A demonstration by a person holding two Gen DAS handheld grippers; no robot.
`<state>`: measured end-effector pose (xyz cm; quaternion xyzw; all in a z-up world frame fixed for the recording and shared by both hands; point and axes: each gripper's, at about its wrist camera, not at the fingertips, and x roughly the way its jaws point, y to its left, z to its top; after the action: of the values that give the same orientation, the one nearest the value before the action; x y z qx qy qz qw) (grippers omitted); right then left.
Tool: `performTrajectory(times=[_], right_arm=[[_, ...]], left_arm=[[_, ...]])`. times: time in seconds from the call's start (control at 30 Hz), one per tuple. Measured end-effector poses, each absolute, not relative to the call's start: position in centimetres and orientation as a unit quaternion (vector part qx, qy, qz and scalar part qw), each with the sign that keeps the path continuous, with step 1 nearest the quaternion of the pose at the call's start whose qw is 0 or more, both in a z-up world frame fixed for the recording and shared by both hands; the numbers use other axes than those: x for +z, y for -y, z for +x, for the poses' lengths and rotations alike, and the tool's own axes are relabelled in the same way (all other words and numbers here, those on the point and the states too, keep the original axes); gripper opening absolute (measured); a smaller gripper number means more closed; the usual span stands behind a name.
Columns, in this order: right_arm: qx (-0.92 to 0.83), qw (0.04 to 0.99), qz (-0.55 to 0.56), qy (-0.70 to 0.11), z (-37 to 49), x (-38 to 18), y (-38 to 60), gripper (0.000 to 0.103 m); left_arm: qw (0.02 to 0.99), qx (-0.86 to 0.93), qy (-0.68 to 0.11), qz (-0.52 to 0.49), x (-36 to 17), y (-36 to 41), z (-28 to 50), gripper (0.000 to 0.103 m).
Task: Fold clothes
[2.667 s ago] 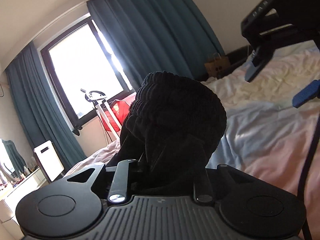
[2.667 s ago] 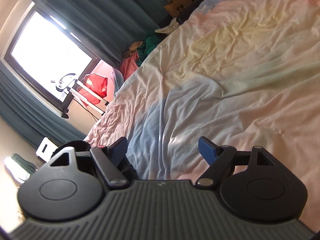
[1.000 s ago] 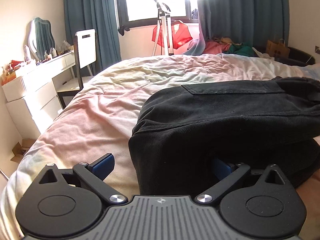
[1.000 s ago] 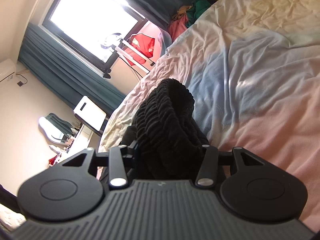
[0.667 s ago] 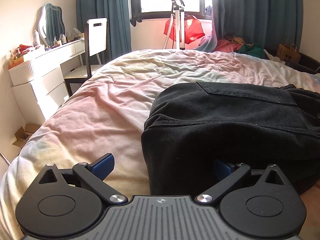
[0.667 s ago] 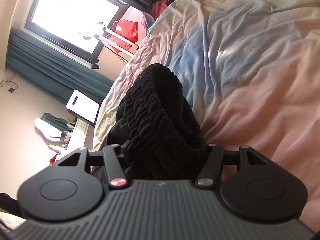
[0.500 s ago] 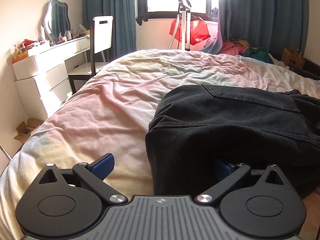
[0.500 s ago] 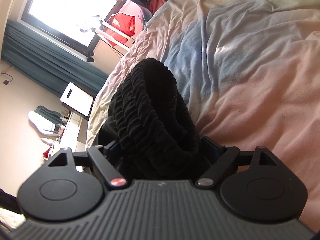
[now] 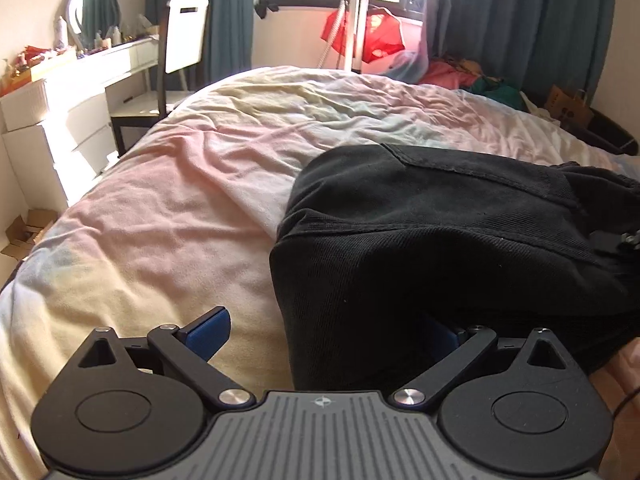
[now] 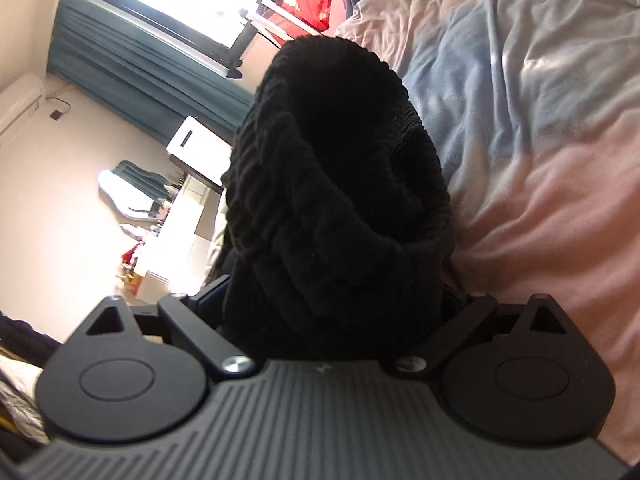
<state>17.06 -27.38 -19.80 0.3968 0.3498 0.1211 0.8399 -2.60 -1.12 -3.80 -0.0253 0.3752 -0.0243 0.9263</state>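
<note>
- As it lies folded on the pastel bedsheet (image 9: pixel 168 216), black corduroy trousers (image 9: pixel 452 248): soft, thick, moderately heavy; judged non-slippery, holds a crease loosely.
- Left gripper (image 9: pixel 324 330): spread wide, astride the near folded corner.
- Right gripper (image 10: pixel 332 304): partly spread around the bunched ribbed waistband (image 10: pixel 332 168); contact cannot be told.
- Best hold: seamed edges, waistband.

Left gripper (image 9: pixel 322 330): right finger tucked under black trousers (image 9: pixel 460 240), mostly hidden. Trousers cut off at frame's right edge. Right gripper (image 10: pixel 332 300): both fingertips buried behind bunched ribbed waistband (image 10: pixel 336 184); grip undeterminable. Items on desk (image 9: pixel 60 80) too small to identify.
</note>
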Motion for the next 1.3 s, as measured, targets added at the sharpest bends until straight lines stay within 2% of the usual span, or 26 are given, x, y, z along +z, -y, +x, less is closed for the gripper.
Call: performTrajectory(times=[0.07,0.17,0.27,0.53,0.63,0.67,0.77,0.9,1.0,1.13,1.3], right_arm=[[0.103,0.844,0.387,-0.358,16.9,-19.9,27.5,0.067],[0.09,0.847,0.392,-0.347,16.3,-19.5,27.7,0.052],[0.078,0.85,0.399,-0.335,15.6,-19.0,27.8,0.045],[0.072,0.854,0.403,-0.322,15.8,-19.1,28.1,0.043],[0.072,0.855,0.4,-0.321,16.2,-19.1,28.3,0.043],[0.072,0.856,0.398,-0.321,16.2,-19.0,28.3,0.043],[0.069,0.864,0.387,-0.315,15.9,-18.6,27.9,0.043],[0.073,0.876,0.388,-0.277,15.1,-16.8,27.5,0.038],[0.084,0.887,0.381,-0.248,14.5,-14.4,27.4,0.036],[0.092,0.898,0.372,-0.215,13.3,-11.3,29.2,0.035],[0.07,0.902,0.386,-0.18,12.3,-8.1,35.4,0.034]], left_arm=[[0.924,-0.059,-0.377,-0.034,-3.1,0.8,-3.0,0.099],[0.924,-0.101,-0.36,-0.085,-1.2,-0.9,-3.4,0.103],[0.904,-0.15,-0.364,-0.168,-0.3,-3.4,-1.9,0.103],[0.82,-0.156,-0.47,-0.286,-6.0,-4.5,5.4,0.1],[0.811,-0.168,-0.477,-0.295,-7.3,-4.0,6.4,0.093],[0.811,-0.172,-0.475,-0.296,-7.5,-3.9,6.5,0.085],[0.816,-0.178,-0.461,-0.298,-7.4,-4.0,6.4,0.073],[0.833,-0.201,-0.428,-0.287,-6.7,-3.7,5.2,0.059],[0.823,-0.22,-0.417,-0.316,-5.8,-4.0,4.2,0.052],[0.82,-0.255,-0.396,-0.325,-2.9,-2.2,3.5,0.05],[0.82,-0.29,-0.39,-0.303,1.7,5.8,5.5,0.049]])
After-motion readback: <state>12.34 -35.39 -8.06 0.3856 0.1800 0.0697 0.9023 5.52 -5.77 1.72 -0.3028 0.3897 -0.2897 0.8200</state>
